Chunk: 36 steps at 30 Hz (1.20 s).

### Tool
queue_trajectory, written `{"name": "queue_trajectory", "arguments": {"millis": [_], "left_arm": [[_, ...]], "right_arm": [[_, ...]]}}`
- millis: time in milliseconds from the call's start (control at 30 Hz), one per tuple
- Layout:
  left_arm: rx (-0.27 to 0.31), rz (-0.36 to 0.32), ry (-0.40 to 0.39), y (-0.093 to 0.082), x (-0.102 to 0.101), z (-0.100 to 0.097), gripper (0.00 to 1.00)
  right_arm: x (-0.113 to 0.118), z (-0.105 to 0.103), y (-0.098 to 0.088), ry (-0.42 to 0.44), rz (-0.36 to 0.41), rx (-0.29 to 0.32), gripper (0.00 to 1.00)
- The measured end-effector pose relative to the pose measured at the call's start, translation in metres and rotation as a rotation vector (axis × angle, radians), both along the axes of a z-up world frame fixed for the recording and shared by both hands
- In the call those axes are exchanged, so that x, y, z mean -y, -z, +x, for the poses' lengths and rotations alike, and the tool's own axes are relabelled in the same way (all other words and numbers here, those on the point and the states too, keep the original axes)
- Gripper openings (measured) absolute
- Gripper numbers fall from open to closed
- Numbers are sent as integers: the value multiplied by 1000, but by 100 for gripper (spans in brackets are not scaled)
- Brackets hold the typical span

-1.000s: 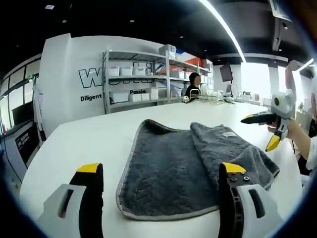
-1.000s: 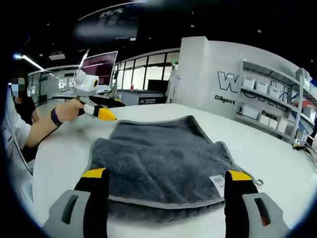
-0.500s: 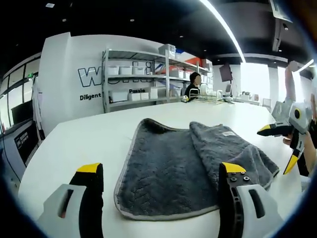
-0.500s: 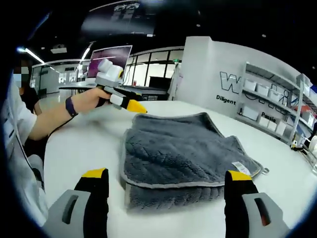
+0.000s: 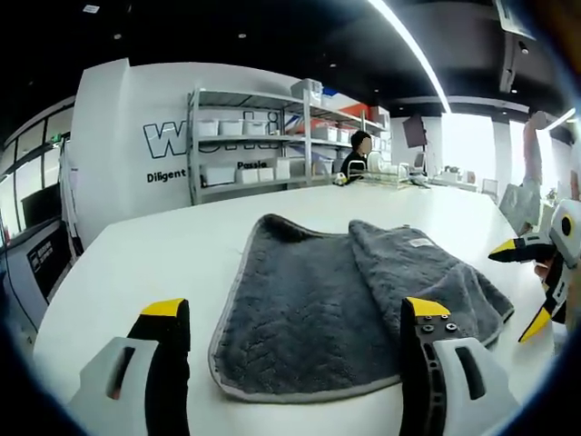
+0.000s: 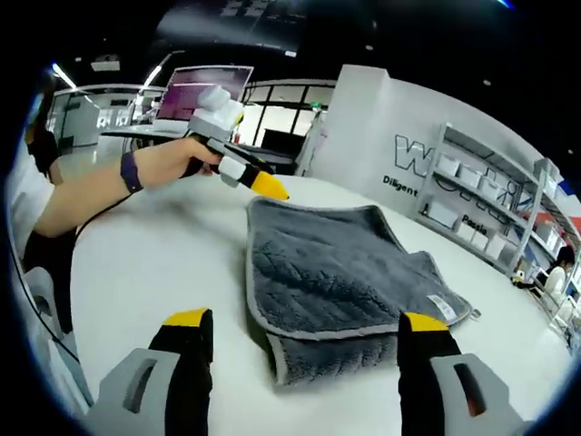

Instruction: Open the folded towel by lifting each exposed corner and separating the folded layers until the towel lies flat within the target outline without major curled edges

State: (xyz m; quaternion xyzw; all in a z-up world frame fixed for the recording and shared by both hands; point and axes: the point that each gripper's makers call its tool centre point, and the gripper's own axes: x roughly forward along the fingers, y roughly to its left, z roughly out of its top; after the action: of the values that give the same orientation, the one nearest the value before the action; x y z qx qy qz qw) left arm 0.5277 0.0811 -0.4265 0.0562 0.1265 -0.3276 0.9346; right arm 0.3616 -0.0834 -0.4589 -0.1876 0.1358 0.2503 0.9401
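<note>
Left gripper view: grey towel [image 5: 354, 309] lies on white counter [image 5: 163, 254], part-folded; one layer doubled over on far-right side w/ small white label [image 5: 418, 243] on top; left tool [image 5: 295, 350] hangs above counter's near edge, jaws wide apart, empty, near hem of towel between and just beyond them. Right tool [image 5: 536, 291] comes in at right, beside folded edge, jaws apart, nothing held, not touching cloth.

Right gripper view: right tool [image 6: 300, 350] jaws spread; thick folded corner of towel [image 6: 336, 282] just ahead between them; left tool [image 6: 257, 179] (held in hand) near far hem.

Step in hand, my guess: approach to exposed corner. To do well: pinch top layer only at corner by label; lift low, peel across away from fold; other tool pins lower layer so whole towel doesn't drag. No target outline visible.
</note>
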Motion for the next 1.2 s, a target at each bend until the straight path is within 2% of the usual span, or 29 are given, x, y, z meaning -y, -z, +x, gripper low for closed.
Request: {"name": "queue_trajectory", "arguments": {"millis": [100,267,500,667,833,967,1133,1167,1200], "left_arm": [[-1,-4,-3,0,-1,1,95],[1,-3,-1,-1,0,1,95],[10,-13,1,-6,1,0,95],[9,-12,-1,-5,1,1,95],[10,-13,-2,-5,0,0,95],[8,-16,-4,-5,0,0,95],[5,-17,-4,-4,0,-1,94],[5,-16,-4,-4,0,-2,94],[5,-16,-4,-4,0,-2,94]], "right_arm": [[-9,0,-2,-14,7,13,73],[-12,2,3,-21,-87,37,69],[-9,4,9,-12,-133,31,60],[-7,5,9,2,-194,62,56],[-9,5,10,-13,-302,106,52],[-12,4,8,-27,-363,152,43],[-17,4,13,-58,-411,161,35],[-18,3,13,-77,-428,173,33],[-21,3,10,-101,-444,213,28]]}}
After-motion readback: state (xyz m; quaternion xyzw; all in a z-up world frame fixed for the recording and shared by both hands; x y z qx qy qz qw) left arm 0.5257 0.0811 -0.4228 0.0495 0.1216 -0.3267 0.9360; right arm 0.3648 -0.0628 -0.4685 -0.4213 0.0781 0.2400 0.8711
